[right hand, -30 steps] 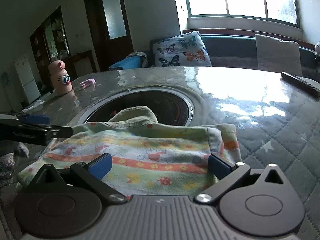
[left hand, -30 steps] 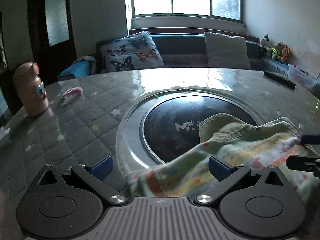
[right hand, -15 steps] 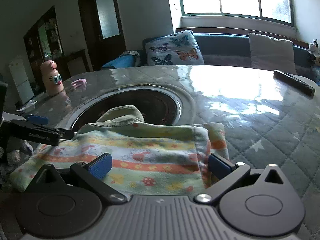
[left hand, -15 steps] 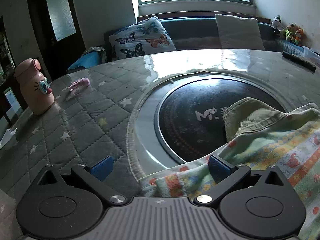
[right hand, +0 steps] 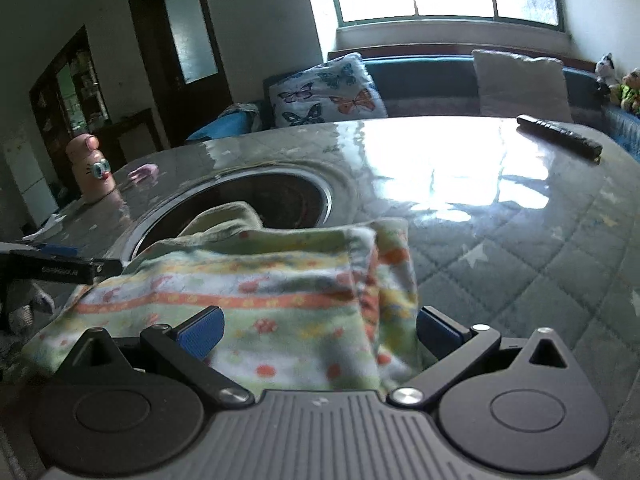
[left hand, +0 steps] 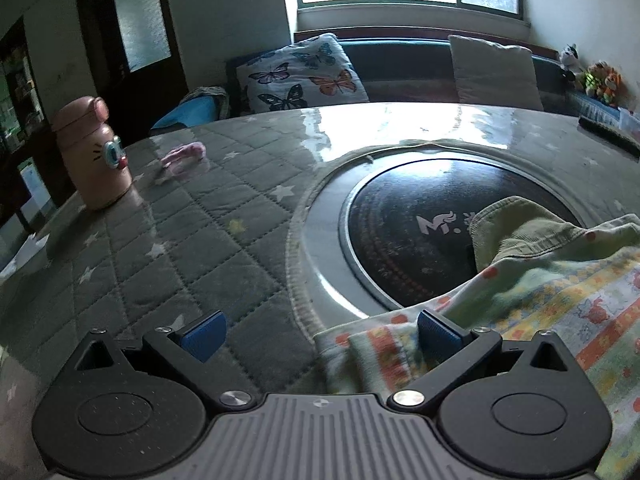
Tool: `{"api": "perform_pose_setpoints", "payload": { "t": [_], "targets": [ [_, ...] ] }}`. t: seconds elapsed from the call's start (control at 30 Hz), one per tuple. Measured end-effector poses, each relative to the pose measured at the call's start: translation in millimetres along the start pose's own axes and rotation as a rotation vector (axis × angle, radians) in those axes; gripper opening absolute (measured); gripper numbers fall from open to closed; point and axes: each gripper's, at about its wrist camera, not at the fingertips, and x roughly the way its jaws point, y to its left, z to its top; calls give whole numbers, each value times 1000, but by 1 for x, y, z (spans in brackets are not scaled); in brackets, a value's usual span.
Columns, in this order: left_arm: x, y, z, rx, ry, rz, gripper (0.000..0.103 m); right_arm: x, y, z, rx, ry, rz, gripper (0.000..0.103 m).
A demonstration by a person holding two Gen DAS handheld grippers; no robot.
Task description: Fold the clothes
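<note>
- Bottle (left hand: pixel 94 156), pink and cat-faced, is standing at the far left of the table (left hand: pixel 224 220), with a small pink scrap (left hand: pixel 184 154) lying just beyond it.
- Left gripper (left hand: pixel 320 334) is hovering low at the left end of the garment (right hand: pixel 256 300), its fingers (left hand: pixel 202 334) spread wide and gripping nothing; the cloth's corner is lying between them, nearer the right one.
- Garment, striped in green, orange and white, is lying doubled on the table's near side, its far edge and a plain green part draping over the dark round hotplate (left hand: pixel 432 216) in the middle.
- Right gripper (right hand: pixel 320 332) is sitting over the right end, fingers (right hand: pixel 200 332) likewise released, with the stacked fold edge running between them.
- Remote (right hand: pixel 560 136) is resting well off at the far right.
- Judging by this, any further fold is calling for both layers to be pinched together at matching corners and lifted evenly, so the edges are staying aligned; whether more folding is needed, the scene is not settling.
</note>
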Motion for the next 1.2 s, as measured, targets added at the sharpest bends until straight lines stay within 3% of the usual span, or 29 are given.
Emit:
{"api": "perform_pose_setpoints", "payload": {
  "t": [0.23, 0.5, 0.8, 1.0, 1.2],
  "targets": [
    [-32, 16, -19, -50, -7, -68, 102, -14, 3, -10, -12, 17, 45, 103],
    [-50, 17, -38, -82, 35, -184, 72, -27, 12, -20, -46, 36, 59, 103],
    [-59, 17, -44, -77, 38, -273, 49, -46, 23, -32, -75, 84, 81, 103],
    [-68, 21, -51, -57, 18, -293, 51, -71, 34, -46, -101, 117, 96, 103],
    [-91, 21, -55, -35, -39, -313, 65, -83, 44, -28, -83, 14, 60, 103]
  ]
}}
